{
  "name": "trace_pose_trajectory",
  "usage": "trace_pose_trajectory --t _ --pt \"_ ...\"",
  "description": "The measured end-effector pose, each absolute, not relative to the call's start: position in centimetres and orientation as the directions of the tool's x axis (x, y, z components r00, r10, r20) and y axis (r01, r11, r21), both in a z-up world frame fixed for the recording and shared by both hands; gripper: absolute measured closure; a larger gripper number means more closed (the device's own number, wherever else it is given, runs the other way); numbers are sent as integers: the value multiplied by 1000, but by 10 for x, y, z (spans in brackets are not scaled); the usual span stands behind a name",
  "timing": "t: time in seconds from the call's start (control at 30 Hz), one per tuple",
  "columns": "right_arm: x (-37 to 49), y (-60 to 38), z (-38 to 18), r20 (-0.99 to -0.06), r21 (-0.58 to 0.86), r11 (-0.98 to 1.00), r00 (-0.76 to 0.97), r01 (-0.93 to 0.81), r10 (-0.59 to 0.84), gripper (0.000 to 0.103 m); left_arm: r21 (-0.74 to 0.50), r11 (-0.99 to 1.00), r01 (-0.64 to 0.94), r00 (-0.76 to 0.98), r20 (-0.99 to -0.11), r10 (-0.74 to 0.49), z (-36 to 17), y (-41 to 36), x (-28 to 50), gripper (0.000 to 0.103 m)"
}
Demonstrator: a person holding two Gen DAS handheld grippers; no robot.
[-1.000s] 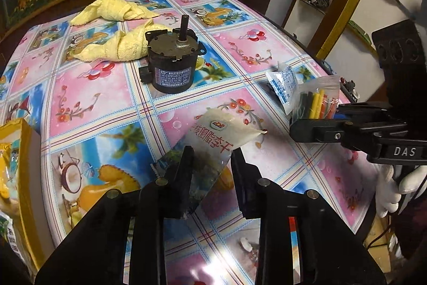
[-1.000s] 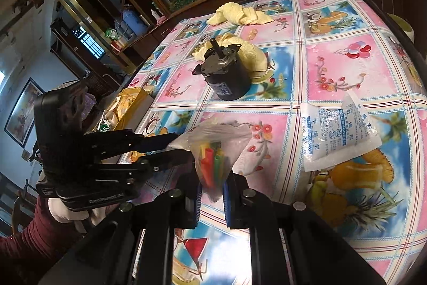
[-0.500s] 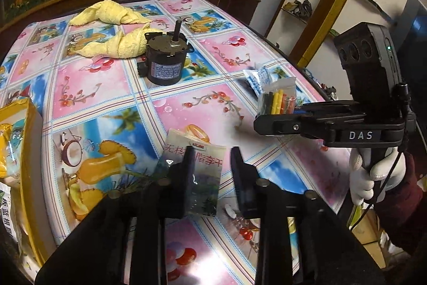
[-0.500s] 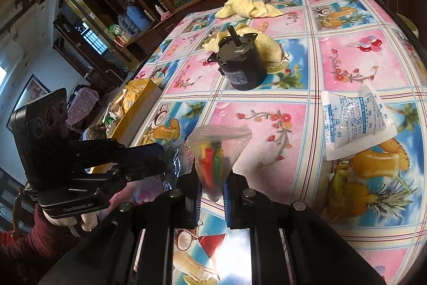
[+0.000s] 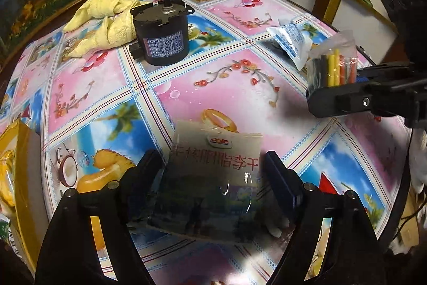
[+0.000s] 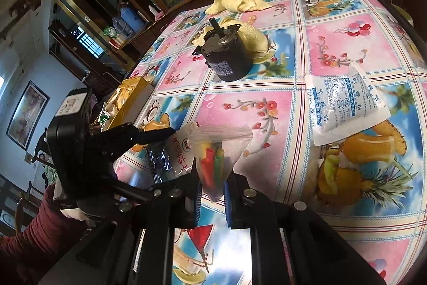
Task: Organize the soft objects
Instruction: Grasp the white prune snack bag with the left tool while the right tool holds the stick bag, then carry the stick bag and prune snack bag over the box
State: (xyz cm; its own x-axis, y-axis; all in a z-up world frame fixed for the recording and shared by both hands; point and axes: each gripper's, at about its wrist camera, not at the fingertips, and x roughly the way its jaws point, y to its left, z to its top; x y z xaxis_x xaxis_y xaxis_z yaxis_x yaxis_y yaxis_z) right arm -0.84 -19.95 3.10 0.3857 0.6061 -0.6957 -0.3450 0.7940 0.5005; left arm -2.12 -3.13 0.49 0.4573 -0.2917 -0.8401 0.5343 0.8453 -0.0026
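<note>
My left gripper is open, its fingers standing either side of a Dole snack pouch that lies flat on the patterned tablecloth. The pouch also shows in the right wrist view, beside the left gripper. My right gripper is shut on a clear bag of coloured tubes and holds it above the table; it shows in the left wrist view at the right. Two yellow towels lie at the far side.
A black motor stands in front of the towels. A white desiccant packet lies on the right of the table. A yellow box of packets sits at the left table edge. Shelves and a cabinet surround the table.
My left gripper opened and the snack pouch now lies flat between its fingers. The left gripper also swung toward the motor. The right gripper still holds the tube bag.
</note>
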Motion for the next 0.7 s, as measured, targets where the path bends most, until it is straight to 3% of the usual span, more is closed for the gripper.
trace_pose_trajectory --t 0.03,0.13,0.33,0.53,0.7 --pt "-9 -199 31 -697 499 794 385 -346 605 90 -5 850 527 461 -839 -291 6 -31 -21 38" --pt "-9 -197 30 -698 500 794 382 -346 606 90 -38 864 502 455 -838 -301 11 -24 -21 45" --pt "-10 -194 28 -696 507 791 379 -343 611 90 -156 875 459 459 -802 -384 26 -1 -31 46" --pt "-13 -179 34 -692 498 783 374 -374 618 91 -265 870 417 524 -712 -468 63 36 -68 46" --pt "-15 -159 43 -678 494 767 370 -410 635 91 -303 889 344 604 -653 -457 95 89 -101 45"
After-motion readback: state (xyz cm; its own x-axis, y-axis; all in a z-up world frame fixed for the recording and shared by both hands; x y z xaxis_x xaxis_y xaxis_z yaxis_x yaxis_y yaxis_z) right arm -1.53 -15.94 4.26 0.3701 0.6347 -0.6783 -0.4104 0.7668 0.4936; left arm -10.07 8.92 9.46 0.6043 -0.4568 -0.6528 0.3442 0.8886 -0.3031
